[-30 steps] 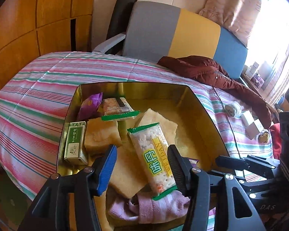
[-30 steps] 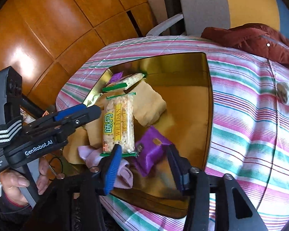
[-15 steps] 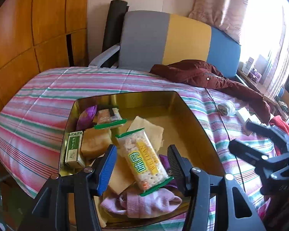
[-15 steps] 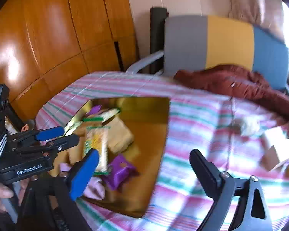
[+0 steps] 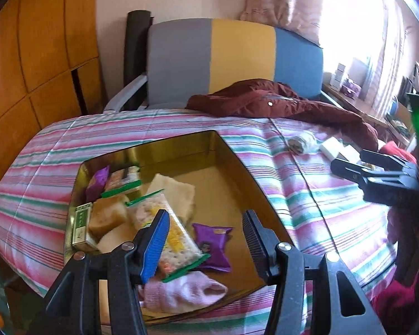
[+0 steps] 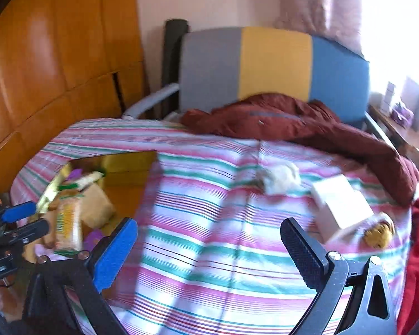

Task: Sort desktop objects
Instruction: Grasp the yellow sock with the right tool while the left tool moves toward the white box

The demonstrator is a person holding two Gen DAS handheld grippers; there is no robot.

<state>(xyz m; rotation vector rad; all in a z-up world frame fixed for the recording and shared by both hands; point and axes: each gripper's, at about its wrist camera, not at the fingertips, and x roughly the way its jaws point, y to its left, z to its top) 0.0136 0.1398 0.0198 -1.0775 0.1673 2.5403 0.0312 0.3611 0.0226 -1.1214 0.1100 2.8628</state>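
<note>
Left wrist view: I see my left claw (image 5: pixel 206 240) hanging half apart over a gold tin (image 5: pixel 231 150) on a striped cover (image 5: pixel 307 195), with nothing between its jaws. Right wrist view: my right claw (image 6: pixel 209 254) has just been opening and now stands fully apart and empty above the stripes, facing the loose items.

Inside the tin lie a cracker pack (image 5: pixel 167 231) with green ends, a purple snack packet (image 5: pixel 213 244), a pink sock (image 5: pixel 181 290), yellow sponges (image 5: pixel 109 215) and a small green box (image 5: pixel 79 223).

Outside it, well apart from the tin, sit a crumpled white wad (image 6: pixel 279 178), a white box (image 6: pixel 338 203) and, just beside the box, a small wrapped yellow treat (image 6: pixel 377 231).

I judge the white box the likely next pick. It looks like light, stiff cardboard that could dent under a hard squeeze, so I would take it across its narrower sides near the middle. The wad seems soft and nearly weightless; the treat's wrapper may be slippery.
</note>
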